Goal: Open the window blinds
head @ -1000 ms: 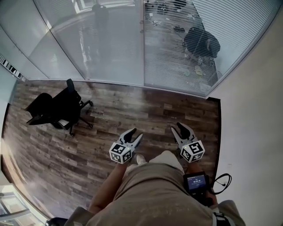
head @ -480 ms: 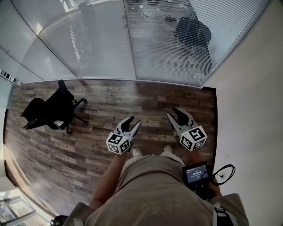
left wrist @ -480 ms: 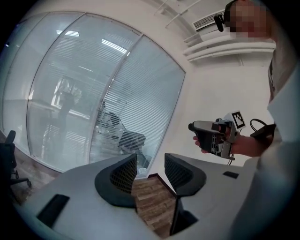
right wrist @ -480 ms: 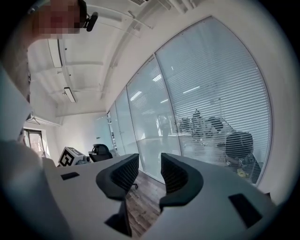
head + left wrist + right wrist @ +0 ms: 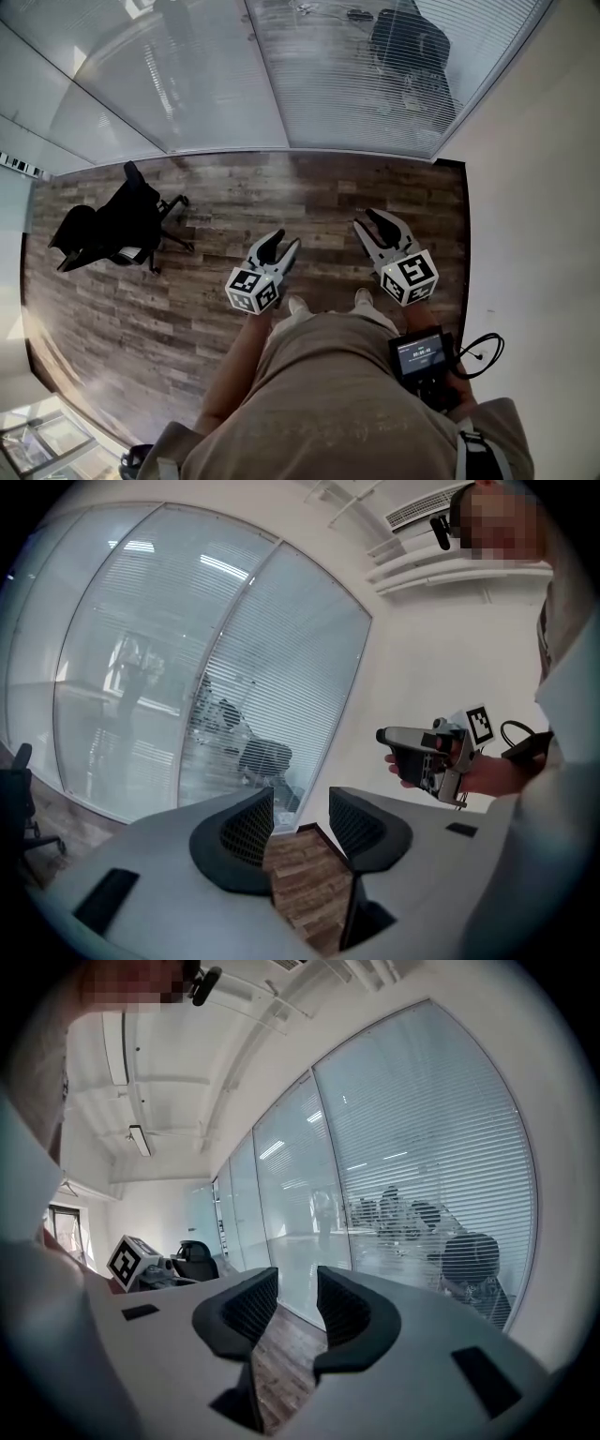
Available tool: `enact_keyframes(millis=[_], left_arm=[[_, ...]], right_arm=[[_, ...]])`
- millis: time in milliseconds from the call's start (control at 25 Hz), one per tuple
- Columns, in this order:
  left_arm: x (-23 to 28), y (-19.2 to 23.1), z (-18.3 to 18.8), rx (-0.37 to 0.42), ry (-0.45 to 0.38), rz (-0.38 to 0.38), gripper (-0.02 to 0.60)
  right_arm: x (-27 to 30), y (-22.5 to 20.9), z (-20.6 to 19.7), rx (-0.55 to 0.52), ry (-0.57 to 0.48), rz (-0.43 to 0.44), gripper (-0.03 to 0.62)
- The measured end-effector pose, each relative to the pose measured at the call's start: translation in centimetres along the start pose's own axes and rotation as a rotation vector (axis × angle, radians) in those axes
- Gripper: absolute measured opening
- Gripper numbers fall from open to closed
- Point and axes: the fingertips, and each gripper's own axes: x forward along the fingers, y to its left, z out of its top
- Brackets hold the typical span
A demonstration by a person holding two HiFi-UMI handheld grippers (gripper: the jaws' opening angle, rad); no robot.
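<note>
Wood-plank flooring (image 5: 328, 197) fills the middle of the head view and runs up to a curved glass partition (image 5: 159, 84). Lowered window blinds (image 5: 375, 94) cover the partition's right-hand panes, beside the white wall (image 5: 534, 187), ahead of both grippers and well apart from them; a dark seat shows dimly through the slats. A black office chair (image 5: 112, 225) stands on the floor to the left. The left gripper (image 5: 281, 244) and right gripper (image 5: 370, 221) point toward the glass above the person's knees, each with jaws spread and only floor between them. A small screen unit (image 5: 419, 356) with a looped cable (image 5: 478, 356) sits at the person's right hip.
</note>
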Motion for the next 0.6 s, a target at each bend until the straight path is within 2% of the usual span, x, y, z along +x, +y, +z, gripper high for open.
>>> enact_keyframes(millis=[320,600], left_arm=[[0.7,-0.3,-1.8,-0.014,0.039,0.018,0.198],[1.5,-0.8,-1.9,-0.023,0.042,0.025,0.198]], right_arm=[[-1.1,-1.5,-3.1,0.060,0.021,-0.010,0.134],[-1.8,-2.8,-3.3,0.054,0.047,0.003,0.135]])
